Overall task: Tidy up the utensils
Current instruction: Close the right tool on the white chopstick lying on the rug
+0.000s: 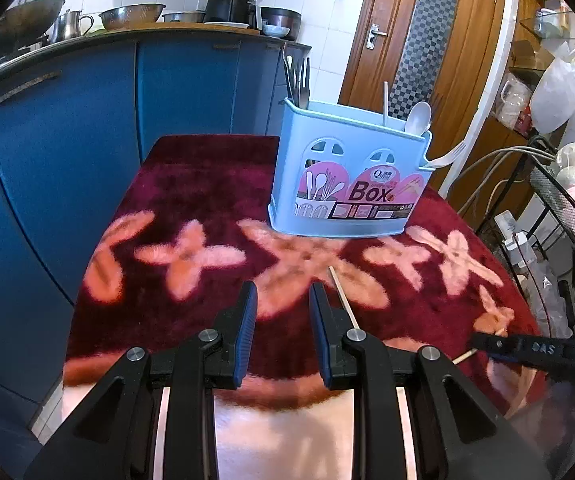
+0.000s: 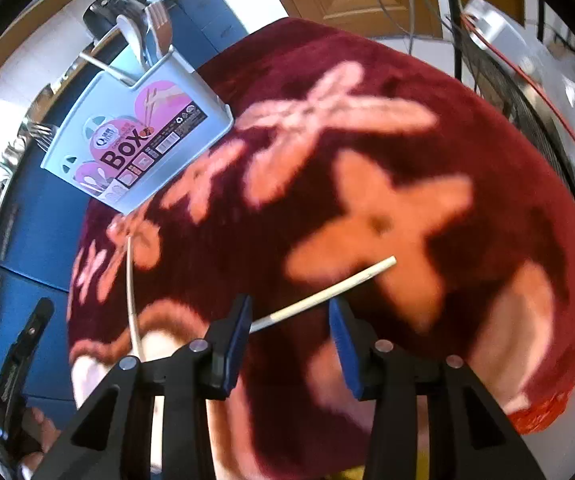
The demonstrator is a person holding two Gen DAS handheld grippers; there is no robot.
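Mostly sorted: forks, white spoon and plastic fork already in blue utensil box, far ahead of left hand-held gripper, open and empty. Two chopsticks left on bench: one between open right hand-held gripper jaws, apparently ungripped; other just left.

A kitchen in bright light. Curved blue cabinets run along the left under a worktop crowded with metal bowls, a steel jug and a black air fryer (all well behind the table). White tiles cover the wall. A wooden door with a checkered glass panel stands beside it. A dark red floral cloth covers the table.
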